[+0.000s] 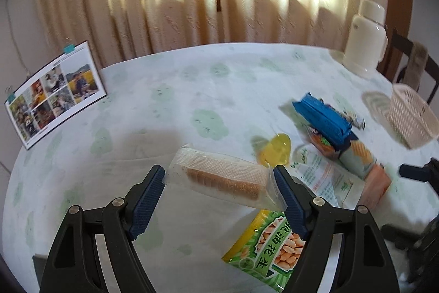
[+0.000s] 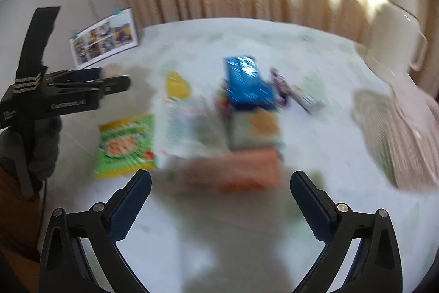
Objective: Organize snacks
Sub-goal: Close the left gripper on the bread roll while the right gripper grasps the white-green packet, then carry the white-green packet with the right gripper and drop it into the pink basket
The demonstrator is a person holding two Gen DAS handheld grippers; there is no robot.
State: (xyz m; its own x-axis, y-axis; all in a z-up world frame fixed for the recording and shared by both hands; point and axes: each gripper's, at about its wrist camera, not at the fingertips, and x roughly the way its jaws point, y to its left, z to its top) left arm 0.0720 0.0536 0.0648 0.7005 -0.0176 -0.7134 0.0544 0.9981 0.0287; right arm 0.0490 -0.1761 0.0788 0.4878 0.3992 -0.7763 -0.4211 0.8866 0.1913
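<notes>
My left gripper (image 1: 219, 177) is shut on a clear packet of brown biscuits (image 1: 222, 180) and holds it above the table. Below it lie a green peanut bag (image 1: 263, 243), a yellow jelly cup (image 1: 275, 150), a blue packet (image 1: 322, 120) on a tall orange-ended box (image 1: 365, 169), and a white printed packet (image 1: 326, 177). A pink basket (image 1: 411, 114) stands at the right. My right gripper (image 2: 221, 183) is open and empty above the blurred snack pile, with the orange box end (image 2: 233, 172) just ahead. The left gripper (image 2: 90, 87) shows at the left there.
A white thermos jug (image 1: 362, 37) stands at the back right of the round table with a green-patterned cloth (image 1: 192, 89). A photo calendar (image 1: 55, 92) leans on the wall at the left. Curtains hang behind. A dark chair (image 1: 414, 67) is at the far right.
</notes>
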